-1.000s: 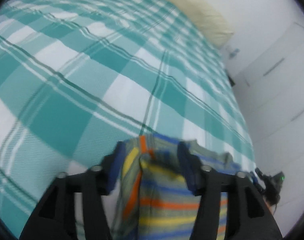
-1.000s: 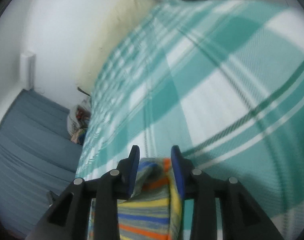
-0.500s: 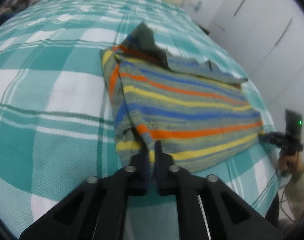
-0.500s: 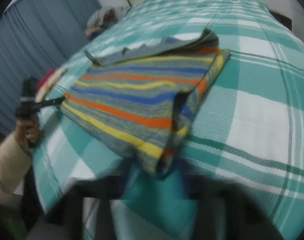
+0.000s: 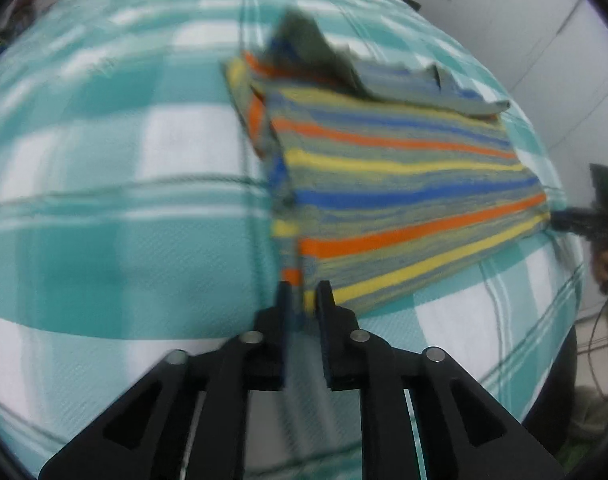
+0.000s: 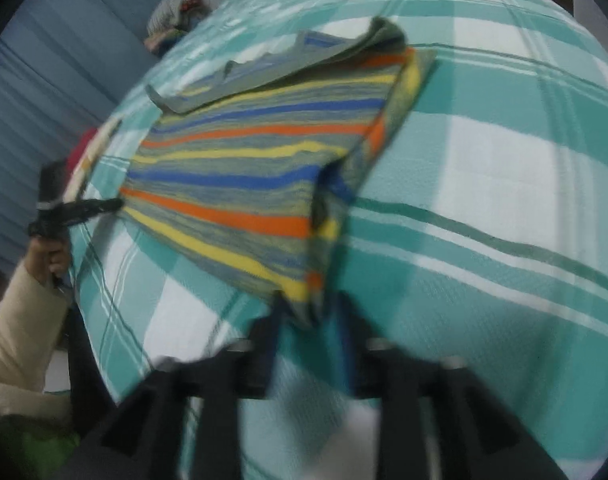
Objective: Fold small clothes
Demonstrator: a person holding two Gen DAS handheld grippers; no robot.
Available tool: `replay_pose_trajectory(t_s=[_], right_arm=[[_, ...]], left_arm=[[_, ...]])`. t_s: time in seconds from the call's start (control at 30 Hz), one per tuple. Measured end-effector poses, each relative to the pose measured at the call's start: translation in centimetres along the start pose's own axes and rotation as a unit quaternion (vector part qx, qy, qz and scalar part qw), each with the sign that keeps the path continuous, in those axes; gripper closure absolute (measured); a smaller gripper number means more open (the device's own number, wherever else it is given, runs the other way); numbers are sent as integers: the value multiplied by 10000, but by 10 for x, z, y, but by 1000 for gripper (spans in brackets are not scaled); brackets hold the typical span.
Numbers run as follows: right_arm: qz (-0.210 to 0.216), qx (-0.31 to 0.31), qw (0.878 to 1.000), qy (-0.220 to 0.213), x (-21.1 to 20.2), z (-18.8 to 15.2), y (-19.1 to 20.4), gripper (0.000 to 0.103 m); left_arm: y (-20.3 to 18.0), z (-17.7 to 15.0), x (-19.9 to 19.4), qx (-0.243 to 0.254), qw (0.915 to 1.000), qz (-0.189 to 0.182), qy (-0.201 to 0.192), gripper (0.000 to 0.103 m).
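Observation:
A small striped garment [image 5: 388, 184], grey-green with orange, yellow and blue bands, lies folded flat on the teal checked bedspread [image 5: 104, 208]. It also shows in the right wrist view [image 6: 260, 168]. My left gripper [image 5: 303, 300] sits at its near left corner with the jaws slightly apart and the cloth edge just between the tips. My right gripper [image 6: 310, 316] is blurred, jaws apart, at the garment's near right corner. Each gripper shows in the other's view at the garment's far edge: the right one [image 5: 572, 216] and the left one [image 6: 84, 208].
The bedspread [image 6: 484, 200] covers the whole bed. White wardrobe doors [image 5: 544, 32] stand to the right. A blue curtain [image 6: 44, 80] hangs on the left, with a pile of clothes [image 6: 176, 12] by the bed's far end.
The garment was held up in both grippers, then laid down folded on the bed. Both grippers have since opened and drawn back toward its near corners.

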State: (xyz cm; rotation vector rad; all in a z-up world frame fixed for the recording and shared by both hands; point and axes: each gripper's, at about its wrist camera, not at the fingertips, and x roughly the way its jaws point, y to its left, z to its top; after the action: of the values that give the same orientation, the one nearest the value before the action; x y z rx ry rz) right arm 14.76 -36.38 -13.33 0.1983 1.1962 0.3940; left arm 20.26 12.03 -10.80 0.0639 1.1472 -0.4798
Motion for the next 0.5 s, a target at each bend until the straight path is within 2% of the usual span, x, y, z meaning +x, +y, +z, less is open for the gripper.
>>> replay_pose_trajectory(t_s=[0.07,0.1,0.13,0.17,0.2,0.23,0.27,0.33,0.37,0.4,0.43,0.5], right_arm=[[-92,-46,9996,-264,-32,9,-5,54],[-93,-15,9993,-369,-44,19,-7,54],[-80,16,9989,-468,-52,31,-7,54],[-10,23,9985,-551,-56,49,-8,54],[69,42,9984,-564,-50,67,-3,54],[334,155,9985,-396,-35,89,-5,53],[592,320,9976,-145,-17,104,-6,47],[1106,995,9883,347,33,132,-16,46],[1187,1386,9822,444,57,145,-22,46],[1176,1669,9782,386,75,157,-25,46],[1208,1873,9748,74,85,173,-28,46],[1227,2013,9681,-851,77,195,-28,46]], left_arm=[[4,16,-31,180,9991,85,-372,71],[5,29,-42,210,9983,20,-540,63],[4,37,-48,220,9978,-100,-623,61],[0,53,-46,247,9974,-318,-597,55],[-8,70,-33,327,9969,-605,-394,46],[-16,84,-12,421,9953,-863,-93,41],[-21,92,6,475,9938,-988,159,39],[-34,111,50,467,9927,-934,605,39],[-39,123,72,398,9927,-851,752,39],[-41,132,86,334,9934,-769,783,42],[-40,144,97,256,9953,-645,670,43],[-29,168,94,-163,9993,-328,-63,47]])
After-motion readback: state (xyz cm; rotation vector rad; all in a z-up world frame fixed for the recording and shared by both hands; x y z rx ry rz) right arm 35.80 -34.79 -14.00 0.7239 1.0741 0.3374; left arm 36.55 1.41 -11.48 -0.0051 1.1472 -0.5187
